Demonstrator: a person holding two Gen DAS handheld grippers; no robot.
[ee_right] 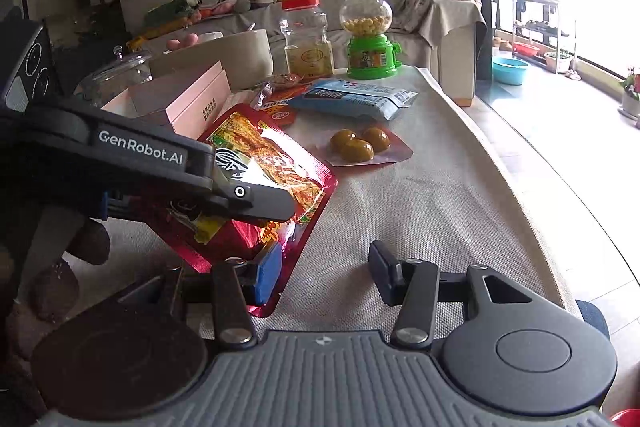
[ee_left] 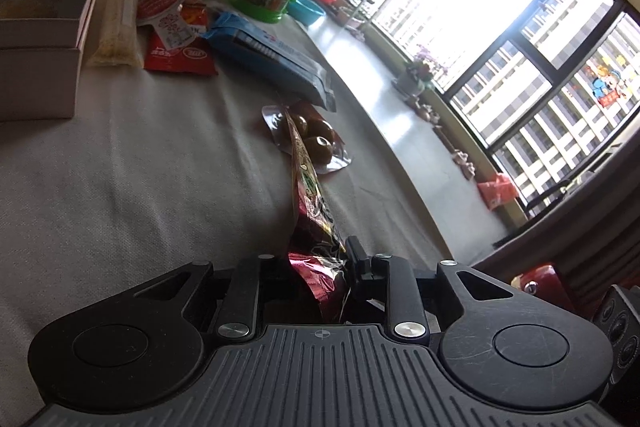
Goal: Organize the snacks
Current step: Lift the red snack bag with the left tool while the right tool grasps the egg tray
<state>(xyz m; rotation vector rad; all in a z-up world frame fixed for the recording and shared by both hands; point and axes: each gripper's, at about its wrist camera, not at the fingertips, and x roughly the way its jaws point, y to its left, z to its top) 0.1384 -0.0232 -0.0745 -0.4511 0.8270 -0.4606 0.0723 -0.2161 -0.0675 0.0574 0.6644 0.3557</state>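
Note:
A shiny red snack packet (ee_left: 310,195) stands edge-on between the fingers of my left gripper (ee_left: 320,267), which is shut on it. In the right wrist view the same packet (ee_right: 272,155) hangs tilted above the tablecloth, with my left gripper (ee_right: 276,207) reaching in from the left and clamped over it. My right gripper (ee_right: 324,275) is open; the packet's lower corner lies against its left, blue-padded finger (ee_right: 266,273). Nothing sits between its fingers. Ahead lie a vacuum pack of brown eggs (ee_right: 360,147) and a blue packet (ee_right: 352,99).
An open pink box (ee_right: 188,103) stands at the left, with small red packets (ee_right: 280,107) beside it. A red-lidded jar (ee_right: 308,39) and a green candy dispenser (ee_right: 370,39) stand at the far end. The table's edge (ee_right: 540,195) curves along the right, above bare floor.

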